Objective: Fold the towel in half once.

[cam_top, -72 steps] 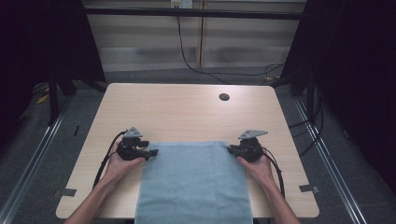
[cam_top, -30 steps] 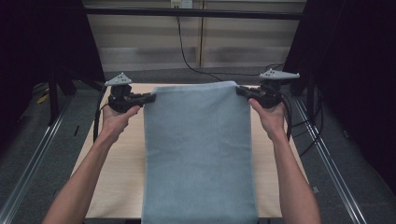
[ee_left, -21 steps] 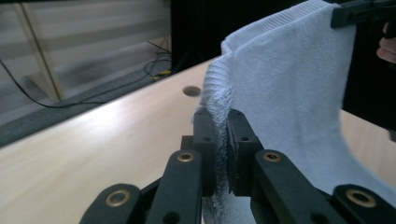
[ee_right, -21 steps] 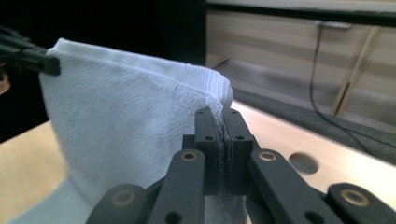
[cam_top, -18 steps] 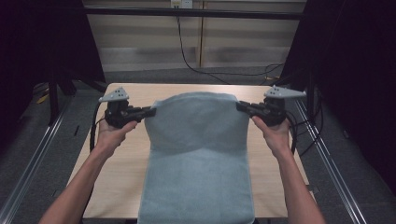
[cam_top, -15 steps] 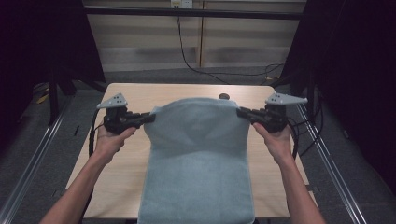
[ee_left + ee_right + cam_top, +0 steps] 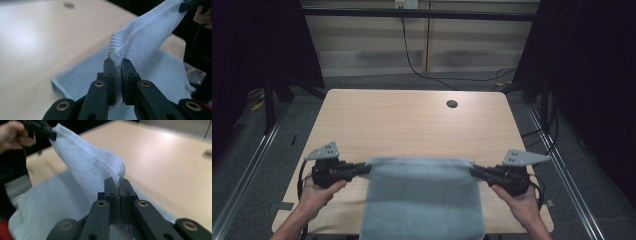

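1. High view: wooden table (image 7: pixel 412 125) with a small dark hole (image 7: pixel 452 104) near its far right side; light blue towel (image 7: pixel 422 200) lies on the near middle part of the table, its near end hanging past the table's near edge
2. High view: left gripper (image 7: pixel 362 170) at the towel's far left corner, right gripper (image 7: pixel 474 171) at the far right corner, both low over the table and pointing inward at each other; the far edge of the towel runs between them as a raised fold
3. High view: a hand (image 7: pixel 314 195) holds the left gripper, another hand (image 7: pixel 522 202) holds the right one; grey three-cornered plates sit on top of both
4. Left gripper view: left gripper (image 7: pixel 119 62) has its jaws clamped tight on a bunched towel (image 7: pixel 147 40) corner; cloth rises up and away to the right gripper (image 7: pixel 190 5) at top right, more towel lies flat on the table (image 7: pixel 37 37) below
5. Right gripper view: right gripper (image 7: pixel 117 181) has its jaws pressed together on the towel (image 7: pixel 87 167) corner, hem pinched between the pads; cloth stretches up to the left gripper (image 7: pixel 48 132) at top left, table (image 7: pixel 175 170) to the right
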Available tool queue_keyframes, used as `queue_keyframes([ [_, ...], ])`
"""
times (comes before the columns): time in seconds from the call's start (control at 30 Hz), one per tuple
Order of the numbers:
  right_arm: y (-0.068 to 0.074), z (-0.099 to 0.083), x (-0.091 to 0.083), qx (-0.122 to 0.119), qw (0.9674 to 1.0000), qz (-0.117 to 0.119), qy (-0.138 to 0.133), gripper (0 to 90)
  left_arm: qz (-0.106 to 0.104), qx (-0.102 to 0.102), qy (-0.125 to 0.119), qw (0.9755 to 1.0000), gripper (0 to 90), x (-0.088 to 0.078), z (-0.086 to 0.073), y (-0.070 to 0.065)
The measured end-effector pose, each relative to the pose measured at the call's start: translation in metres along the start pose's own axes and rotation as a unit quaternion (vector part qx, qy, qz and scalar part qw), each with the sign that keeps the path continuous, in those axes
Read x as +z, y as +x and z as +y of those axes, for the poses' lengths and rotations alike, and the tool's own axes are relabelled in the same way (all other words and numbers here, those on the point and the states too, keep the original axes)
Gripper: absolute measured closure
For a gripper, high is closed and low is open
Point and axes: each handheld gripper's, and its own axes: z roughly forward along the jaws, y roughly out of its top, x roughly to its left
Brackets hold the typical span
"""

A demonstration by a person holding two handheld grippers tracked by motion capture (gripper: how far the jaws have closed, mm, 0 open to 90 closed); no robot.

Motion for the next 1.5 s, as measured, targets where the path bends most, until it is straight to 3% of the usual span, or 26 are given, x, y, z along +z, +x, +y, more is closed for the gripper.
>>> queue_keyframes([
  [0.03, 0.002, -0.011, 0.006, 0.005, 0.9998, 0.004, 0.019, 86.9, -0.004, -0.007, 0.012, 0.9999, 84.3, 0.004, -0.009, 0.0],
  [0.07, 0.005, -0.034, 0.017, 0.018, 0.9983, 0.007, 0.054, 86.9, -0.008, -0.013, 0.02, 0.9997, 84.3, 0.007, -0.018, -0.001],
  [0.1, 0.006, -0.044, 0.021, 0.027, 0.9973, 0.013, 0.067, 86.9, -0.015, -0.024, 0.033, 0.999, 84.2, 0.011, -0.033, -0.003],
  [0.17, 0.007, -0.053, 0.023, 0.037, 0.9965, 0.017, 0.074, 86.9, -0.022, -0.029, 0.037, 0.9987, 84.2, 0.012, -0.039, -0.005],
  [0.2, 0.01, -0.067, 0.028, 0.044, 0.9947, 0.021, 0.091, 86.8, -0.031, -0.03, 0.06, 0.9972, 84.1, 0.017, -0.051, -0.011],
  [0.23, 0.01, -0.067, 0.028, 0.044, 0.9947, 0.021, 0.091, 86.8, -0.031, -0.03, 0.06, 0.9972, 83.8, 0.017, -0.051, -0.011],
  [0.27, 0.014, -0.073, 0.03, 0.041, 0.9928, 0.02, 0.111, 86.8, -0.033, -0.029, 0.076, 0.9961, 83.5, 0.019, -0.059, -0.015],
  [0.3, 0.016, -0.076, 0.03, 0.042, 0.9924, 0.018, 0.115, 86.8, -0.036, -0.034, 0.083, 0.9953, 83.4, 0.021, -0.062, -0.015],
  [0.43, 0.012, -0.084, 0.037, 0.048, 0.9904, 0.015, 0.128, 86.9, -0.035, -0.035, 0.103, 0.9935, 83.7, 0.032, -0.066, -0.012],
  [0.53, 0.01, -0.082, 0.04, 0.036, 0.9906, -0.004, 0.132, 87.0, -0.025, -0.032, 0.101, 0.9941, 84.2, 0.036, -0.063, -0.011],
  [0.63, -0.001, -0.082, 0.048, 0.049, 0.9907, 0.0, 0.127, 87.1, 0.005, -0.012, 0.098, 0.9951, 84.4, 0.043, -0.056, -0.004],
  [0.7, -0.014, -0.075, 0.057, 0.051, 0.991, -0.004, 0.124, 87.2, 0.019, -0.016, 0.09, 0.9956, 84.6, 0.049, -0.05, 0.006],
  [0.77, -0.019, -0.072, 0.062, 0.051, 0.9912, -0.009, 0.121, 87.2, 0.031, -0.021, 0.086, 0.9956, 84.6, 0.055, -0.043, 0.019],
  [0.8, -0.029, -0.065, 0.071, 0.052, 0.9913, -0.014, 0.12, 87.2, 0.043, -0.023, 0.082, 0.9954, 84.7, 0.06, -0.036, 0.033],
  [0.83, -0.029, -0.065, 0.071, 0.052, 0.9913, -0.014, 0.12, 87.2, 0.043, -0.023, 0.082, 0.9954, 84.8, 0.06, -0.036, 0.033],
  [0.87, -0.037, -0.058, 0.08, 0.05, 0.9912, -0.022, 0.121, 87.2, 0.056, -0.03, 0.078, 0.9949, 84.8, 0.066, -0.029, 0.046],
  [0.9, -0.037, -0.058, 0.08, 0.05, 0.9912, -0.022, 0.121, 87.2, 0.056, -0.03, 0.078, 0.9949, 84.8, 0.066, -0.029, 0.046],
  [0.97, -0.055, -0.045, 0.098, 0.052, 0.9909, -0.038, 0.118, 87.3, 0.07, -0.03, 0.075, 0.9943, 84.8, 0.071, -0.022, 0.057],
  [1.0, -0.061, -0.041, 0.103, 0.054, 0.9908, -0.042, 0.117, 87.3, 0.084, -0.037, 0.069, 0.9934, 84.8, 0.076, -0.016, 0.07],
  [1.13, -0.086, -0.027, 0.124, 0.063, 0.9903, -0.058, 0.109, 87.2, 0.097, -0.051, 0.062, 0.992, 84.8, 0.084, -0.006, 0.091],
  [1.17, -0.086, -0.027, 0.124, 0.063, 0.9903, -0.058, 0.109, 87.2, 0.097, -0.051, 0.062, 0.992, 84.8, 0.084, -0.006, 0.091],
  [1.23, -0.101, -0.017, 0.138, 0.07, 0.9896, -0.07, 0.104, 87.2, 0.11, -0.06, 0.055, 0.9906, 84.8, 0.088, 0.0, 0.103],
  [1.3, -0.109, -0.011, 0.146, 0.073, 0.9889, -0.077, 0.104, 87.2, 0.113, -0.06, 0.055, 0.9903, 84.8, 0.09, 0.001, 0.106],
  [1.5, -0.125, -0.003, 0.159, 0.086, 0.9873, -0.094, 0.095, 87.2, 0.132, -0.062, 0.051, 0.988, 84.8, 0.099, 0.012, 0.122],
])
